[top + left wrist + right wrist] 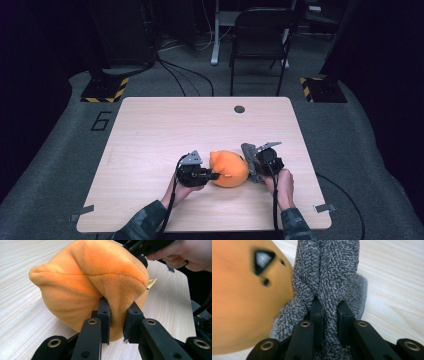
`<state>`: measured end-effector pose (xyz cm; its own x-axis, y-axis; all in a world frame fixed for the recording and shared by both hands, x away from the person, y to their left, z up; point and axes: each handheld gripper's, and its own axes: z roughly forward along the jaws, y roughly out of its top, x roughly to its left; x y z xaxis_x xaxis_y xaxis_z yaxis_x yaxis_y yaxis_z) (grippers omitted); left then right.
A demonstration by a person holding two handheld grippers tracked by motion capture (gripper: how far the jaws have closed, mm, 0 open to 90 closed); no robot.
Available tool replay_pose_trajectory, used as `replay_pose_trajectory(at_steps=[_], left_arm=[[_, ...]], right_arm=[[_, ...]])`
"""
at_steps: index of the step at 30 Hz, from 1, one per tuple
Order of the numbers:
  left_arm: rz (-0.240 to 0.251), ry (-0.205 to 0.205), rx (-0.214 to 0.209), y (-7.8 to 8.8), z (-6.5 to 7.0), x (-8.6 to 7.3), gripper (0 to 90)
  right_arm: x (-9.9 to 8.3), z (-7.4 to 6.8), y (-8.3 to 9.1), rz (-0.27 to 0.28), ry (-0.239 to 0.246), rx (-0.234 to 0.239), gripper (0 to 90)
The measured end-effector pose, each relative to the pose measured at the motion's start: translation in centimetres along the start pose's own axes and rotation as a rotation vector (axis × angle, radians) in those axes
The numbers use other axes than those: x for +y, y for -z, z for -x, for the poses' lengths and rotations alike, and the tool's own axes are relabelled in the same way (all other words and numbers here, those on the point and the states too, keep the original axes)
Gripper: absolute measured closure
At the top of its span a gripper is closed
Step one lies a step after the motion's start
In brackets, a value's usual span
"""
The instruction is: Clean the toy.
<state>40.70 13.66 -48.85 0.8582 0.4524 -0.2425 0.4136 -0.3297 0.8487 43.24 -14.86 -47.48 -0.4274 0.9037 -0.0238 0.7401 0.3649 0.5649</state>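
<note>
Left gripper pinching plush; right gripper clamped on cloth beside it. Risk: thin fabric pinch slipping under wiping pressure, plush rolling on desk.

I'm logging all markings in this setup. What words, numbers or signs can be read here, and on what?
"6": painted on the grey floor left of the table.
Small tag on the orange plush toy: red print, too small to read.
Nothing else legible.

wooden table; dark folding chair beyond, cables on floor
</note>
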Motion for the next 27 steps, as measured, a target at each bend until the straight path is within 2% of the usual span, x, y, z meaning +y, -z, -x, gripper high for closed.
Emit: replay_pose_trajectory(at_steps=[3, 8, 10, 13, 15, 17, 20, 22, 23, 27], left_arm=[[-0.001, 0.000, -0.006, 0.1, -0.2, 0.0, 77.6], [0.002, 0.000, -0.002, 0.1, -0.1, 0.0, 77.6], [0.002, 0.001, 0.003, 0.0, 0.0, 0.0, 77.6], [0.003, 0.002, 0.004, 0.0, 0.0, 0.0, 77.6], [0.003, 0.002, 0.001, 0.0, 0.0, 0.0, 77.6], [0.003, 0.000, 0.004, 0.0, 0.1, 0.0, 77.6], [0.002, -0.006, 0.001, 0.0, 0.0, 0.1, 77.6], [0.011, 0.009, 0.000, 0.0, 0.1, 0.1, 77.6], [0.004, 0.000, 0.001, 0.0, 0.1, 0.1, 77.6], [-0.004, -0.002, 0.009, 0.0, 0.2, 0.0, 77.7]], right_arm=[[-0.2, 0.3, -0.7, -0.028, -0.008, -0.006, 78.3], [0.0, 0.6, 0.0, -0.006, -0.016, -0.012, 78.2], [0.4, 0.9, 1.3, 0.039, -0.008, -0.013, 78.3], [1.3, 0.4, 4.4, 0.133, -0.008, 0.008, 78.3], [2.0, -0.7, 6.6, 0.200, 0.006, 0.059, 78.3], [2.6, -2.3, 8.3, 0.259, 0.055, 0.114, 78.3], [3.4, -5.5, 9.6, 0.297, 0.130, 0.180, 78.2], [3.7, -7.3, 9.4, 0.289, 0.177, 0.201, 78.1], [3.7, -8.0, 9.0, 0.281, 0.195, 0.205, 78.1], [3.4, -9.7, 6.9, 0.232, 0.221, 0.203, 78.1]])
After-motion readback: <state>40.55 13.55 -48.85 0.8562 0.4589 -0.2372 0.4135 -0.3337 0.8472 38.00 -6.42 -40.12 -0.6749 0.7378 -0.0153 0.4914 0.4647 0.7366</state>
